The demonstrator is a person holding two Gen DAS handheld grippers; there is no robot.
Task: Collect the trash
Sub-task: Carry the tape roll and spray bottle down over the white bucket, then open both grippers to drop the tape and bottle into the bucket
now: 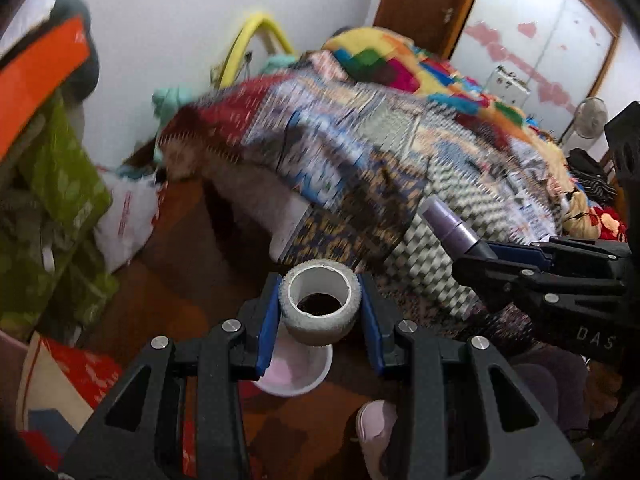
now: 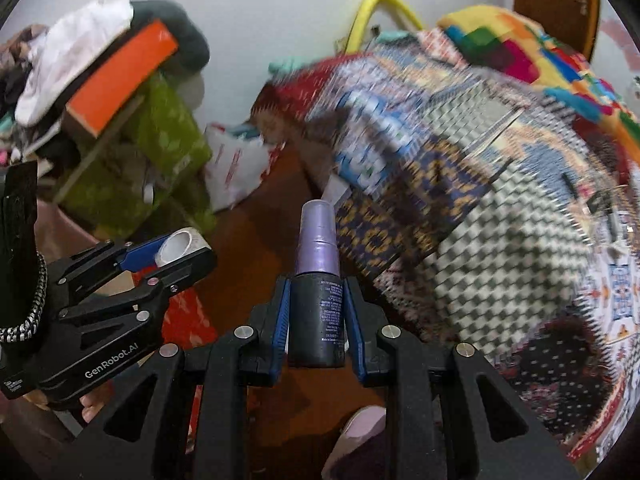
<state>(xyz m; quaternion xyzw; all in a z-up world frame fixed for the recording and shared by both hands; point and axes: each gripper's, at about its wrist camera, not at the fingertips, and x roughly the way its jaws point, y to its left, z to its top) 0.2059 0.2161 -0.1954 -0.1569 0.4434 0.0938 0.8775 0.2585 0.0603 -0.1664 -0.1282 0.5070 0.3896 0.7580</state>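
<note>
A grey tape roll (image 1: 319, 304) is clamped between the left gripper (image 1: 320, 312) fingers, hollow core upward, above a white bowl (image 1: 296, 372) on the floor. A purple-capped spray bottle (image 2: 318, 280) is pinched upright by the narrowly parted right gripper (image 2: 318, 312) fingers, seemingly for disposal.

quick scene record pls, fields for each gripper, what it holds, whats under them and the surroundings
left gripper: shut on tape roll, blue pads on its sides
right gripper: shut on spray bottle, purple cap pointing away from the camera
below left gripper: white bowl on brown floor
right side: patterned blanket over a bed
left side: green bag, orange box on a pile
by wall: white plastic bag
image quality: background motion-blurred
</note>
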